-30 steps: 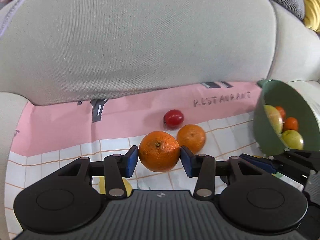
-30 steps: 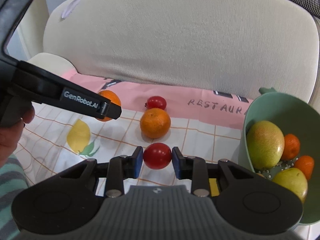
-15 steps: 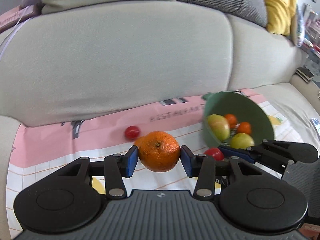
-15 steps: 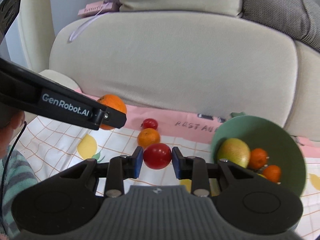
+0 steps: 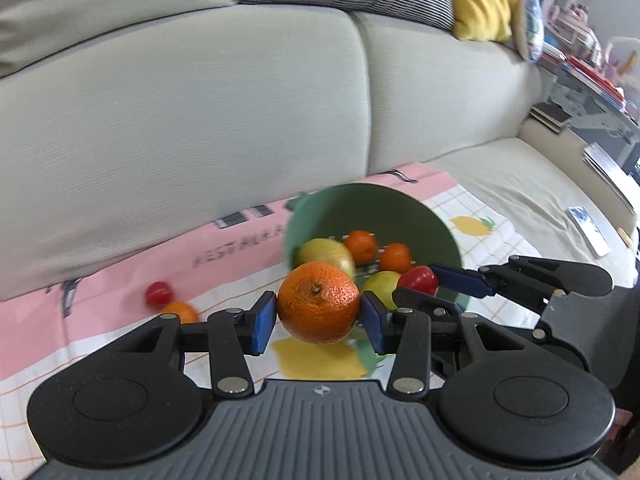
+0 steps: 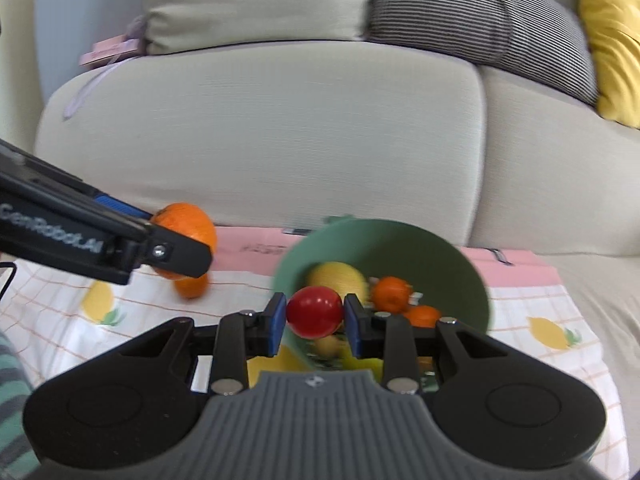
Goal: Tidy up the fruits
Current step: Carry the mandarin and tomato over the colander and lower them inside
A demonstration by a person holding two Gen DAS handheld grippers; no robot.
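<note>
Both claws, the left claw (image 5: pixel 319 322) clamping an orange (image 5: pixel 319 307) and the right claw (image 6: pixel 315 322) clamping a red fruit (image 6: pixel 315 311), are now nearing the green bowl (image 6: pixel 460 280) ahead, readying drops.

Your left tool (image 5: pixel 319 320) is clamped on an orange (image 5: pixel 319 307), both blue pads (image 5: pixel 265 322) pressed flat against its sides, fingers level and pointing forward. Your right tool (image 6: pixel 315 322) is closed the same way on a small red fruit (image 6: pixel 314 312), pinched between its pads (image 6: pixel 277 322). Seen from the left wrist, your right tool reaches in from the right side, just beside the left one, and its fingers angle leftward. Your striped sleeve (image 6: pixel 12 408) shows at the lower left edge of the right wrist view.
</note>
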